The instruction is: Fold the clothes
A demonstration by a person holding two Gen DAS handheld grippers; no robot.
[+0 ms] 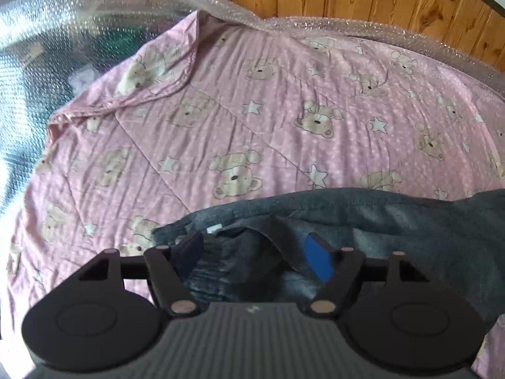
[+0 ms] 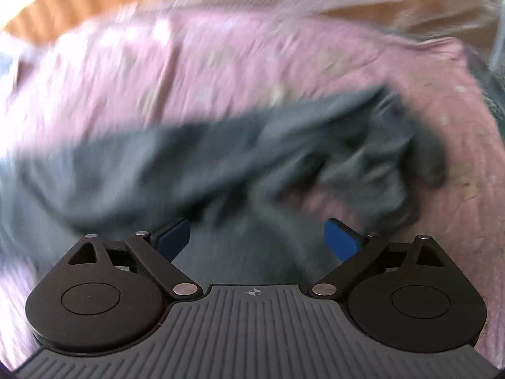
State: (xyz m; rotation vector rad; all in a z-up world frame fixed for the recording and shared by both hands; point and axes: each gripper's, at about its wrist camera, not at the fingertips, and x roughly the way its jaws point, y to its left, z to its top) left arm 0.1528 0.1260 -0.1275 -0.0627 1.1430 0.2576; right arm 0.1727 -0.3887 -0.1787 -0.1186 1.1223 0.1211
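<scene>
Grey garment (image 1: 394, 230) lies bunched on pink bear-print blanket (image 1: 252, 117). My left gripper (image 1: 255, 254) and right gripper (image 2: 258, 237) both spread wide over it, gripping nothing; right view blurred.

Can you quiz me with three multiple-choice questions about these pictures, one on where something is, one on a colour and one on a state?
1. Where does the dark grey fleece garment lie?
A. on the pink teddy-bear quilt
B. on a wooden floor
C. in a basket

2. What colour are the pads of the left hand-held gripper?
A. red
B. blue
C. white

3. How do the jaws of the right hand-held gripper stand?
A. shut on the garment
B. shut on nothing
C. open

Answers: 1 A, the pink teddy-bear quilt spreads beneath it; 2 B, a blue pad shows; 3 C, its pads stand wide apart over the garment.
</scene>
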